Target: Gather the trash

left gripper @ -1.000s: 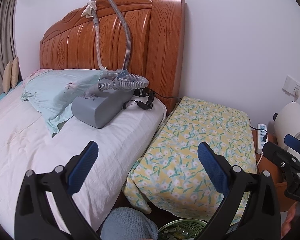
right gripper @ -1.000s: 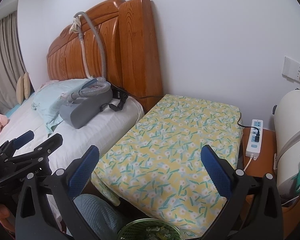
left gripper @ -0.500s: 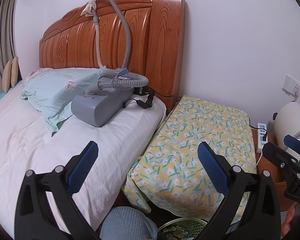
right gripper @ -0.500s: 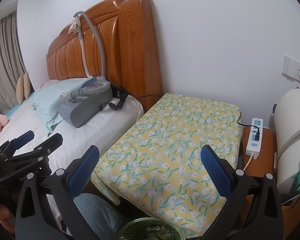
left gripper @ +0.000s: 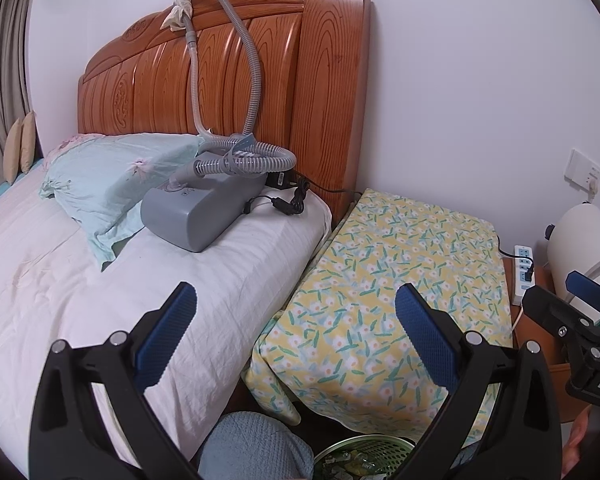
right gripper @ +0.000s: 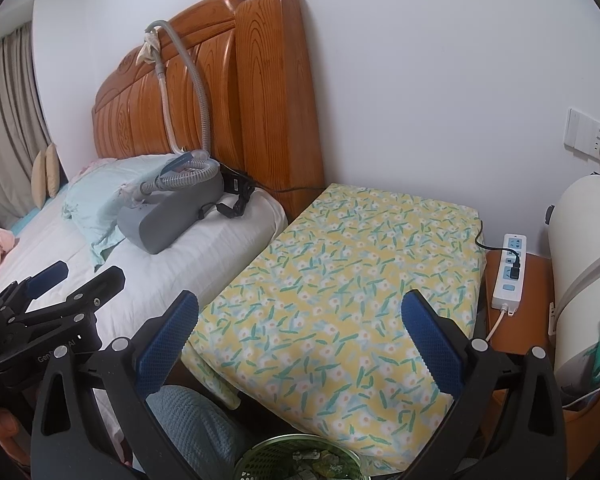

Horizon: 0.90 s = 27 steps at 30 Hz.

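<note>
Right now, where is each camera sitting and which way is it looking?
Left wrist: on the left gripper, facing the bed's headboard and grey machine; its open fingers and a knee show.
Right wrist: on the right gripper, facing the flowered cloth; the left gripper shows too.
Both see the green basket.

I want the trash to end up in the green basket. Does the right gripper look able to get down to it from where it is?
Probably yes. The right gripper is open and empty, and the green basket sits just below it, its top uncovered. The flowered cloth lies beside it, not over it.
</note>
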### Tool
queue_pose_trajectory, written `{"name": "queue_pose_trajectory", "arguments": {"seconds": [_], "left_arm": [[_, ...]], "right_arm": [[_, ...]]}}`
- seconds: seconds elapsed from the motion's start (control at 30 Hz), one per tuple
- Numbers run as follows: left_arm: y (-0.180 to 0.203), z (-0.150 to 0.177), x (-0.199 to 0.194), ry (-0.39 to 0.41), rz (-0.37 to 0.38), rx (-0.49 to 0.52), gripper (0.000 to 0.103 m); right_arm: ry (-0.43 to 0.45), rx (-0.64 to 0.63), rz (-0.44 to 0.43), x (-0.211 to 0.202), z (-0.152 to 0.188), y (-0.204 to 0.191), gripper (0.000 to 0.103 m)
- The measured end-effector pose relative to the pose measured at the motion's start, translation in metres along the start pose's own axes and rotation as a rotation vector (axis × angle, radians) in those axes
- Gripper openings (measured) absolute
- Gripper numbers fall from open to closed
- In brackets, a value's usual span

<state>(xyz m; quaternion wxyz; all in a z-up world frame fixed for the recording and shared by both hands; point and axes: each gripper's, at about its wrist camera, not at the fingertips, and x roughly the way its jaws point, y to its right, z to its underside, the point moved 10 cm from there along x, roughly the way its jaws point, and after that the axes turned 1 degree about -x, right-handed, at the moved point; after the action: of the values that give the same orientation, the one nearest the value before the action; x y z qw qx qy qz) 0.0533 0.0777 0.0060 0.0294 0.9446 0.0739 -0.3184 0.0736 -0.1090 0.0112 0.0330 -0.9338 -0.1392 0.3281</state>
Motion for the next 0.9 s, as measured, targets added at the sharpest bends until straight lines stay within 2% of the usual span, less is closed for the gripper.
{"name": "queue_pose_trajectory", "arguments": {"seconds": [0.9], "left_arm": [[-0.0026, 0.0013, 0.0047, -0.009, -0.002, 0.004, 0.095]], "right_arm": [[-0.01, -0.004, -0.002, 0.003, 0.0035, -0.0003, 0.101]]}}
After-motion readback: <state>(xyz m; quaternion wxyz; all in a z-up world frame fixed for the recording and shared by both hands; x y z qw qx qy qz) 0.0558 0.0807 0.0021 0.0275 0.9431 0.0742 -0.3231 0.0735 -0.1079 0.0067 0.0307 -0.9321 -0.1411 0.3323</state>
